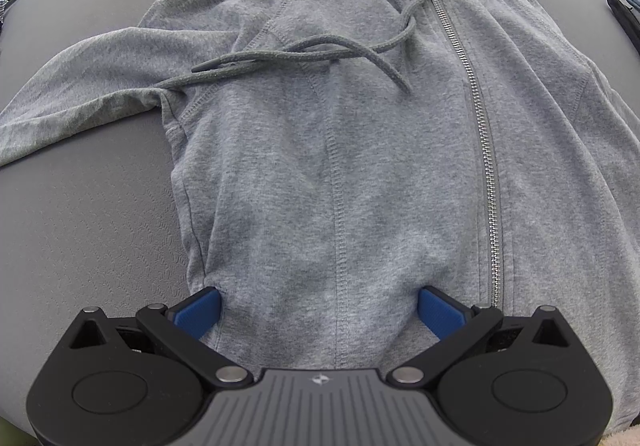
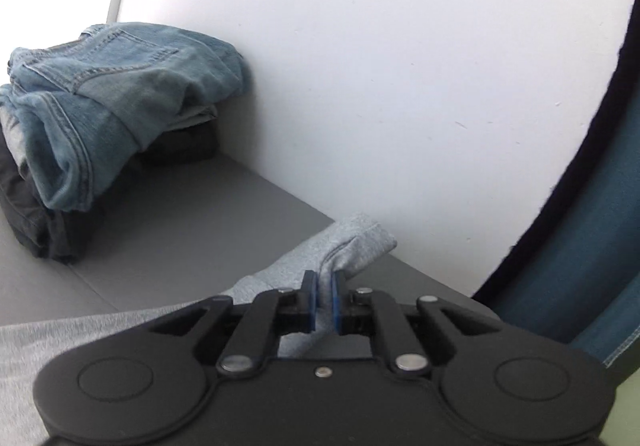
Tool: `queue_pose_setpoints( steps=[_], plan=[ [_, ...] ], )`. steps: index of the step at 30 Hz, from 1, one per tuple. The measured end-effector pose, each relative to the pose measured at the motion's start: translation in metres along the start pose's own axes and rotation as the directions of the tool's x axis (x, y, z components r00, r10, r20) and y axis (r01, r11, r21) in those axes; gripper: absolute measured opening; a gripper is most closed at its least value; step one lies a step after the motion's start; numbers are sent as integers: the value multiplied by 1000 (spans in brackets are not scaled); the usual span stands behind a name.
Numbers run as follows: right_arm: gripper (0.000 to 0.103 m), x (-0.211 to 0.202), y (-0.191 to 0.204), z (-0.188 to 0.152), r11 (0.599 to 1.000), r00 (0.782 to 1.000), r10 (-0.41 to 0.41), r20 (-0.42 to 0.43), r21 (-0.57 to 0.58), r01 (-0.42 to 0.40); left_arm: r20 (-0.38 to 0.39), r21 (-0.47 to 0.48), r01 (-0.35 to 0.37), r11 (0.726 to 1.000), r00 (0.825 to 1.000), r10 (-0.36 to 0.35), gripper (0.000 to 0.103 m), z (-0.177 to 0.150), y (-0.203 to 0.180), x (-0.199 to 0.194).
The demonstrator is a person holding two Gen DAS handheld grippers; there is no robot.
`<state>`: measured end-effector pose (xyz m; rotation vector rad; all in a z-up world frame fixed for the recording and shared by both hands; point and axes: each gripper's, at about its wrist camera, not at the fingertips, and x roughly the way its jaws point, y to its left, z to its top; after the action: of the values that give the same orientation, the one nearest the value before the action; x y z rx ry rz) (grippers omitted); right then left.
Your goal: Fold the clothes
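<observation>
A grey zip hoodie (image 1: 360, 149) lies flat, front up, on the grey table (image 1: 80, 230), hood at the far end, with its dark drawstrings (image 1: 304, 53) loose across the chest. Its left sleeve (image 1: 68, 93) stretches out to the left. My left gripper (image 1: 320, 306) is open, its blue pads (image 1: 202, 310) resting on the hoodie's lower hem with fabric between them. In the right wrist view, my right gripper (image 2: 324, 286) is shut on the cuff end of the hoodie's other sleeve (image 2: 352, 242), held just above the table.
A stack of folded clothes with blue jeans (image 2: 112, 93) on top of dark garments (image 2: 36, 221) stands at the table's back left by the white wall (image 2: 400, 65). A teal cloth (image 2: 592, 246) hangs at the right. The table edge (image 2: 432, 278) runs along the wall.
</observation>
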<state>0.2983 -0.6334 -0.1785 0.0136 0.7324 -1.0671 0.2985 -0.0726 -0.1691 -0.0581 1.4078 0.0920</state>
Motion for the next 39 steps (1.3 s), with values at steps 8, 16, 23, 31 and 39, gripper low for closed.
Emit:
queue_pose_setpoints(
  steps=[8,16,23,31,39],
  plan=[
    [8,26,-41,-26,991,991,-98,-90,83,106,-2,10,2,1000,1000,-2,103,7,-1,3],
    [46,0,14,-21,989,997,-69,-14,-134,67,8,0,1,1000,1000,-1,103,7,0,3],
    [61,-82,101,-20,712,766,643,-20,-353,-607,7,2,0,1000,1000,0,103,10,-2,5],
    [70,-144,227,-18,307,461,863,-209,-508,-805,10,6,2,1000,1000,-2,103,10,-3,5],
    [4,-137,266,-13,193,408,851,-331,-526,-828,5,4,2,1000,1000,-2,103,16,0,8]
  ],
)
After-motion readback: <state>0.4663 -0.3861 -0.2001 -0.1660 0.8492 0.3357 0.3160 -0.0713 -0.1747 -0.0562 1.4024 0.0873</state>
